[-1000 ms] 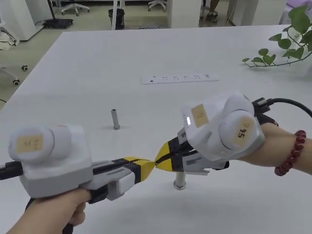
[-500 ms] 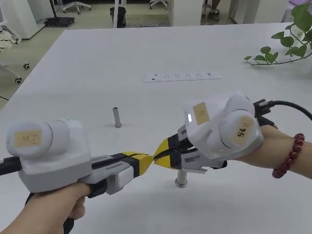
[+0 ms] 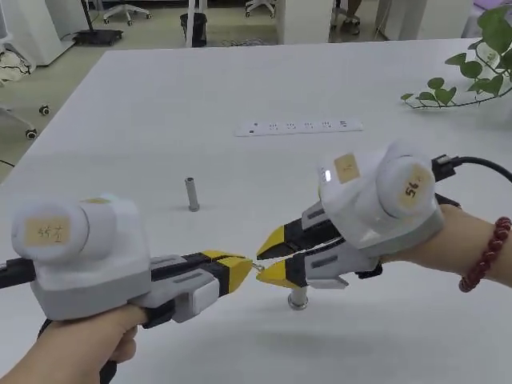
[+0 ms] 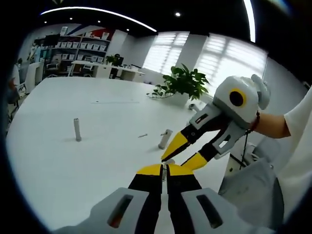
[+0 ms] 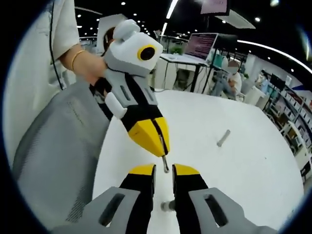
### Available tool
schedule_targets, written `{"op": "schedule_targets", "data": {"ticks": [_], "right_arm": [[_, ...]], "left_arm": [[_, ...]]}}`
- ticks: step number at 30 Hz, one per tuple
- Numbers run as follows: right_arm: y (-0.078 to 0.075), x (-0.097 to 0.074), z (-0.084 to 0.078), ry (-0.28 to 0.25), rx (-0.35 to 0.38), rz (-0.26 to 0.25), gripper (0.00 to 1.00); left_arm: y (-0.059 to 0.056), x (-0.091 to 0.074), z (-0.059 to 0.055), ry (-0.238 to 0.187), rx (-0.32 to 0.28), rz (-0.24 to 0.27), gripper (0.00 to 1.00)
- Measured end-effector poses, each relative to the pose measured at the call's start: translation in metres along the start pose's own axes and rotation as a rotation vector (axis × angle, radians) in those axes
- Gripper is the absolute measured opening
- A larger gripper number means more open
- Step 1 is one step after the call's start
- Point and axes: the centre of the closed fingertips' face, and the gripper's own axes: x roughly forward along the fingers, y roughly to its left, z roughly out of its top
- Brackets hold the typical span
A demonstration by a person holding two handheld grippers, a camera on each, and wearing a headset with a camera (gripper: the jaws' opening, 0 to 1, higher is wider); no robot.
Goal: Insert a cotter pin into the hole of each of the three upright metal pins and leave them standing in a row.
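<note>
The left tool [image 4: 165,169] is clenched on a thin silver cotter pin [image 5: 165,161], whose free end pokes between the parted jaws of the right tool [image 3: 264,262]. Just below, 1 short grey upright metal pin [image 3: 298,300] stands on the white bench [image 3: 240,72]. A 2nd pin [image 3: 192,194] stands well apart.

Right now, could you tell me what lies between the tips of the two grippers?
A thin cotter pin, clamped by the shut left gripper, reaches into the gap of the open right gripper. The right gripper view shows this clearly.
</note>
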Motion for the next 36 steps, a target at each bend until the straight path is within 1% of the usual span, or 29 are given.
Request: {"op": "schedule_targets", "data": {"ticks": [1,5,8,10,11,12,13,15,16,19,21,23,28,29,31,33,36], "right_arm": [[0.001,-0.002,0.000,-0.010,0.032,0.016,0.16],[0.000,-0.008,-0.004,-0.013,0.076,0.059,0.17],[0.004,-0.012,-0.006,-0.018,0.110,0.100,0.17],[0.010,-0.014,-0.006,-0.020,0.140,0.135,0.18],[0.010,-0.015,-0.006,-0.021,0.136,0.139,0.18],[0.014,-0.016,-0.006,-0.022,0.141,0.162,0.18],[0.015,-0.016,-0.006,-0.021,0.151,0.169,0.18],[0.021,-0.017,-0.006,-0.021,0.162,0.202,0.18],[0.026,-0.017,-0.007,-0.017,0.172,0.228,0.18],[0.032,-0.017,-0.007,-0.029,0.183,0.263,0.18],[0.037,-0.018,-0.007,-0.034,0.201,0.289,0.18],[0.041,-0.019,-0.009,-0.028,0.208,0.317,0.18],[0.051,-0.021,-0.010,-0.036,0.219,0.362,0.17],[0.053,-0.022,-0.010,-0.036,0.222,0.368,0.17],[0.054,-0.021,-0.013,-0.037,0.225,0.379,0.16],[0.056,-0.021,-0.014,-0.040,0.232,0.393,0.14],[0.059,-0.022,-0.012,-0.053,0.233,0.408,0.13]], "left_arm": [[-0.002,0.000,-0.001,0.003,0.009,-0.007,0.00],[-0.007,-0.002,-0.004,0.014,0.044,-0.030,0.00],[-0.011,-0.004,-0.007,0.021,0.070,-0.048,0.00],[-0.013,-0.005,-0.009,0.030,0.092,-0.067,0.00],[-0.015,-0.006,-0.010,0.031,0.102,-0.074,0.00],[-0.017,-0.006,-0.010,0.034,0.111,-0.085,0.00],[-0.019,-0.007,-0.010,0.032,0.116,-0.091,0.00],[-0.023,-0.008,-0.010,0.027,0.131,-0.121,0.00],[-0.026,-0.009,-0.010,0.023,0.137,-0.131,0.00],[-0.035,-0.010,-0.011,0.024,0.174,-0.173,0.00],[-0.039,-0.011,-0.012,0.027,0.184,-0.196,0.00],[-0.042,-0.011,-0.014,0.029,0.202,-0.214,0.00],[-0.050,-0.013,-0.018,0.038,0.229,-0.255,0.00],[-0.054,-0.013,-0.018,0.034,0.225,-0.274,0.00],[-0.058,-0.014,-0.018,0.030,0.237,-0.288,0.00],[-0.059,-0.014,-0.019,0.033,0.244,-0.294,0.00],[-0.060,-0.015,-0.020,0.032,0.246,-0.299,0.00]]}}
